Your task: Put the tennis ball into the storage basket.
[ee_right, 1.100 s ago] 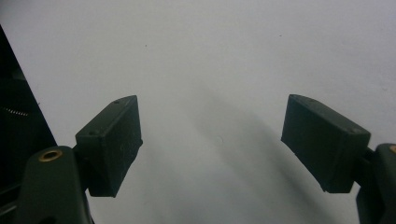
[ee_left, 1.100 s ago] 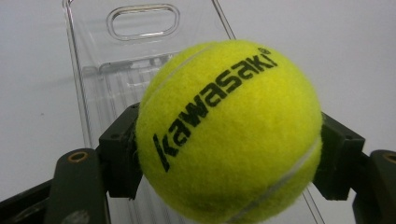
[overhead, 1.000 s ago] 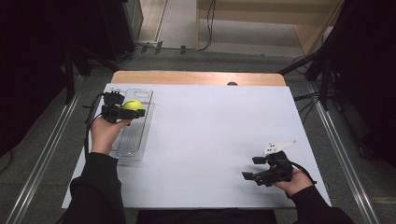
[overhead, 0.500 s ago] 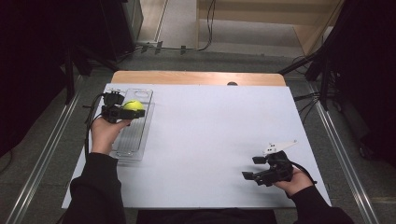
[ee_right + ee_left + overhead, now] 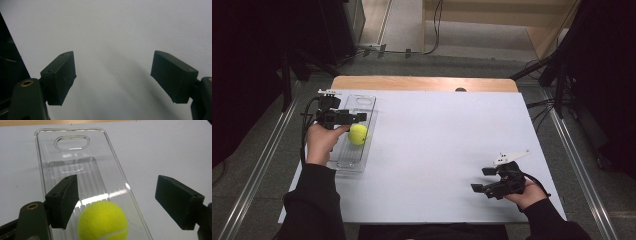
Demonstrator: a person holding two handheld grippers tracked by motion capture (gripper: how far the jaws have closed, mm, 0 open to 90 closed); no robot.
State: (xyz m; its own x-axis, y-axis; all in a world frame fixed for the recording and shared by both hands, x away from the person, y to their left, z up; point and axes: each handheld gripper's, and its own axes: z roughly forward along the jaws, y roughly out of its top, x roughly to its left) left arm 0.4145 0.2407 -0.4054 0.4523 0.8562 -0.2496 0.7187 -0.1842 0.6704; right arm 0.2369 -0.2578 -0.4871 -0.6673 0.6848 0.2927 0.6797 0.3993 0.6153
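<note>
Sitting in the clear tray (image 5: pixel 47 157), the tennis ball (image 5: pixel 103 220) lay between the left gripper (image 5: pixel 117 202)'s just-opened jaws, seemingly untouched; right gripper (image 5: pixel 112 77) gaped too.

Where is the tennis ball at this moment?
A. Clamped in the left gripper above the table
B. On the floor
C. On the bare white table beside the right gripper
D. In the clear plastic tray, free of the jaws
D: the tennis ball lies in the clear tray, with the left gripper open and its jaws apart from it.

We see a white table top (image 5: pixel 447 150) with a wooden strip (image 5: pixel 422 83) along its far edge, black cables (image 5: pixel 437 30) on the grey floor (image 5: pixel 257 165) beyond.
</note>
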